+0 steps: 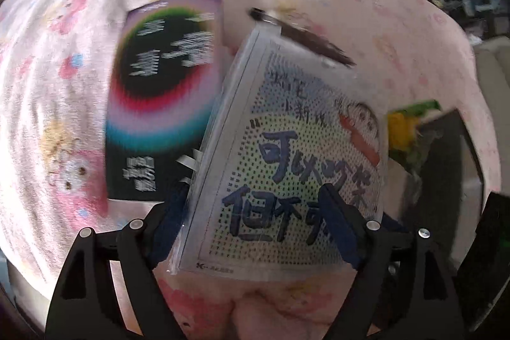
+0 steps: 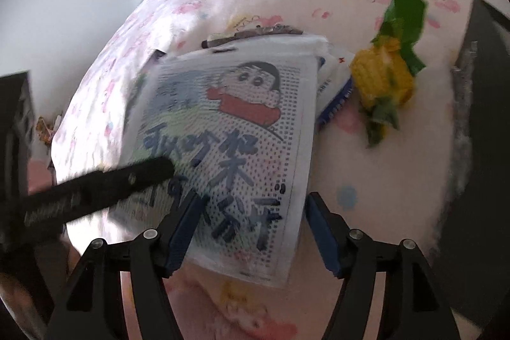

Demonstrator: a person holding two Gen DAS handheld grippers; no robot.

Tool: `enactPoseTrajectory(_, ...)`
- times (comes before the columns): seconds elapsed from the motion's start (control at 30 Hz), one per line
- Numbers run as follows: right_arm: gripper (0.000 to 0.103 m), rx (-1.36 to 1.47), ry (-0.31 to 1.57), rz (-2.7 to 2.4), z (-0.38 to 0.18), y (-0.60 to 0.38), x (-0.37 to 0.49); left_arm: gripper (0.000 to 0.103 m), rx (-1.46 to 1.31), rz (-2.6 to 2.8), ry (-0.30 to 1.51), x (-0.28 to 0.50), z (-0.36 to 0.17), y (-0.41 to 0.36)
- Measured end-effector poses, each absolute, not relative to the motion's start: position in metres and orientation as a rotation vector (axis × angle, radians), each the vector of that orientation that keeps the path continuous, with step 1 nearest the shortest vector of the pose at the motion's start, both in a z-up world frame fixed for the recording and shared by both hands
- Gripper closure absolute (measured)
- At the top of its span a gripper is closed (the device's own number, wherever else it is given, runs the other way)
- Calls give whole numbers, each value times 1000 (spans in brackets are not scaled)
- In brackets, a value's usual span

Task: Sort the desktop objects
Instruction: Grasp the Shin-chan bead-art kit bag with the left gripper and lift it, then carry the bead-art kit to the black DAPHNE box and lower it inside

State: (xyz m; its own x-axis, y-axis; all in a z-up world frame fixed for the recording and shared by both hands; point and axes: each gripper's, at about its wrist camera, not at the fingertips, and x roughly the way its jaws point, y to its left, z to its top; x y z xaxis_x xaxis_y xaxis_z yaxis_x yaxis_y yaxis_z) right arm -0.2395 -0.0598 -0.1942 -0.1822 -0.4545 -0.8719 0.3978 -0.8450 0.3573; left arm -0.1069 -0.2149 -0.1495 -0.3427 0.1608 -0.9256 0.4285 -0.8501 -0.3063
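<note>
A plastic-wrapped packet with a cartoon boy and blue lettering (image 1: 287, 148) (image 2: 232, 129) lies tilted on the pink blanket, its left edge raised. My left gripper (image 1: 255, 219) straddles its near end with the fingers wide apart. One blue pad is at the raised edge and the other rests over the print. From the right wrist view, one of its black fingers (image 2: 127, 180) lies across the packet. My right gripper (image 2: 251, 228) is open just above the packet's near edge and holds nothing. A dark book with a rainbow ring cover (image 1: 162, 97) lies beside the packet.
A dark pen (image 1: 302, 37) (image 2: 251, 34) lies behind the packet. A toy corn cob with green leaves (image 2: 382, 78) (image 1: 404, 129) and a white-blue pouch (image 2: 334, 85) lie to the right. A black box (image 2: 478, 117) (image 1: 446, 164) stands at the right edge. The pink blanket (image 2: 366, 180) covers the surface.
</note>
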Motion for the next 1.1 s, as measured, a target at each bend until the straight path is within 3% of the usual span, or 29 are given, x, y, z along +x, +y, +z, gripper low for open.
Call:
enactPoseTrajectory(0.1, 38, 1544, -61, -2066, -189, -32, -221, 21, 1780, -2368, 770, -129, -149, -199)
enactPoseTrajectory(0.37, 37, 1628, -242, -2042, -209, 28, -212, 35, 1890, -2312, 675, -146, -170, -185)
enactPoseTrajectory(0.53, 36, 1620, -145, -2102, -219, 26, -209, 23, 1949, -2264, 612, -153, -184, -179)
enactPoseTrajectory(0.7, 35, 1598, -99, -2129, -218, 21, -205, 24, 1952, -2267, 618, -152, -183, -181)
enactPoseTrajectory(1.1, 38, 1399, -147, -2224, -123, 65, -184, 30, 1762, -2612, 806, -132, -120, -167)
